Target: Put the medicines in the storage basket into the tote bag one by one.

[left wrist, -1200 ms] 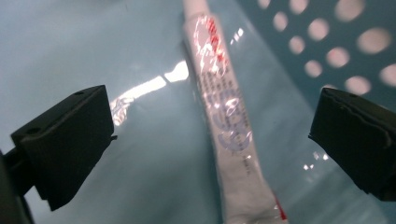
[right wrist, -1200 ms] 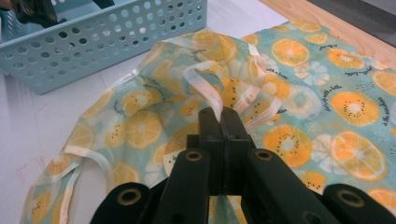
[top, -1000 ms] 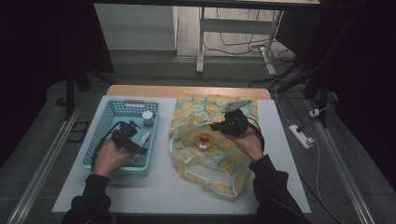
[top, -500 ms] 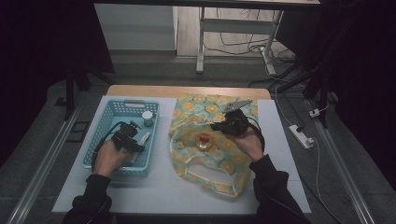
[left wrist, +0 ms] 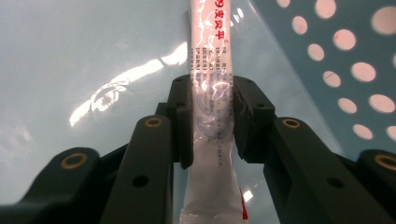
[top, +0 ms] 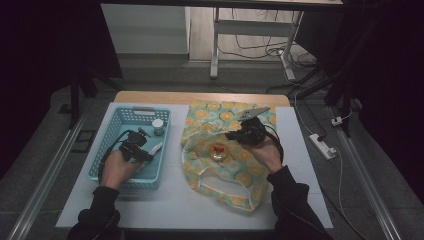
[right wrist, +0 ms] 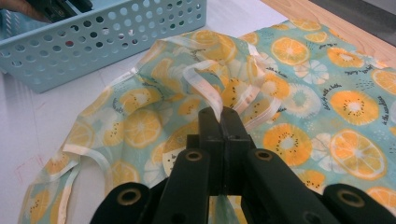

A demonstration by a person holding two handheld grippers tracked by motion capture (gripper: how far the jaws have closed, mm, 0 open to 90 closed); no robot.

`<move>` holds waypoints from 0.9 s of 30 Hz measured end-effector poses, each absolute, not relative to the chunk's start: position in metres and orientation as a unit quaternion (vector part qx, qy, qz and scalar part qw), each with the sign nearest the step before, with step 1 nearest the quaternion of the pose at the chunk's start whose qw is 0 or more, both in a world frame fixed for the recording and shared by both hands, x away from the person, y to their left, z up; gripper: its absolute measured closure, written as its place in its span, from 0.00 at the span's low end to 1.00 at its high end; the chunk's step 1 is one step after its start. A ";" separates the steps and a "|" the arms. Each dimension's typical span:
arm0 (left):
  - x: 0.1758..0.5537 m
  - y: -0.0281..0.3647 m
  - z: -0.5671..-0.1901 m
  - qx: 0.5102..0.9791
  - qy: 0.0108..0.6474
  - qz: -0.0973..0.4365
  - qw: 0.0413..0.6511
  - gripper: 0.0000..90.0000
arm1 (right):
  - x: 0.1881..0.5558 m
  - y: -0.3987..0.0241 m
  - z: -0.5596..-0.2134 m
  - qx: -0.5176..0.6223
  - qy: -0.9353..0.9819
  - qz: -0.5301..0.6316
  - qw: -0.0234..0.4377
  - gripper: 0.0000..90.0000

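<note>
My left gripper (left wrist: 212, 112) reaches down into the blue basket (top: 131, 150). Its jaws have just been closing, and their pads now press on both sides of a white stick packet (left wrist: 210, 56) with red print. In the high view the left gripper (top: 145, 152) sits low in the basket's middle. My right gripper (right wrist: 223, 119) is shut on a pale strap (right wrist: 205, 86) of the orange-print bag (right wrist: 299, 107) and holds it up. From above, the right gripper (top: 235, 135) is over the bag (top: 225, 175). A red-lidded jar (top: 218, 151) lies inside the bag's mouth.
A small white-lidded jar (top: 158, 126) stands at the basket's far right corner. The white tabletop (top: 175, 205) has bare room along its front, and a wooden strip (top: 150, 96) runs along the back. On the floor to the right lies a power strip (top: 321, 145).
The left gripper's jaws have drawn in around the packet inside the basket. Both hands stay where they were, and the bag has not shifted.
</note>
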State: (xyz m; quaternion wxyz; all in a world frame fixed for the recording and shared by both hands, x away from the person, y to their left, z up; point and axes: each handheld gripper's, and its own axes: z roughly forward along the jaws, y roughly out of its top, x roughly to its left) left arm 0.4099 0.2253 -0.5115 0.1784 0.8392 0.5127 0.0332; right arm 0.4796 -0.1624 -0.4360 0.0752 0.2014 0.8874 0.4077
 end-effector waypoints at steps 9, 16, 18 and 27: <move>0.409 0.230 -0.504 0.824 0.525 0.033 0.208 0.79 | 0.480 -0.163 -0.436 0.202 0.887 0.408 0.075 1.00; 0.406 0.232 -0.497 0.820 0.523 0.043 0.228 0.79 | 0.479 -0.163 -0.436 0.200 0.887 0.409 0.077 1.00; 0.405 0.233 -0.495 0.818 0.523 0.047 0.236 0.79 | 0.479 -0.163 -0.435 0.201 0.886 0.410 0.077 1.00; 0.399 0.241 -0.482 0.810 0.516 0.063 0.271 0.79 | 0.478 -0.164 -0.433 0.200 0.884 0.415 0.080 1.00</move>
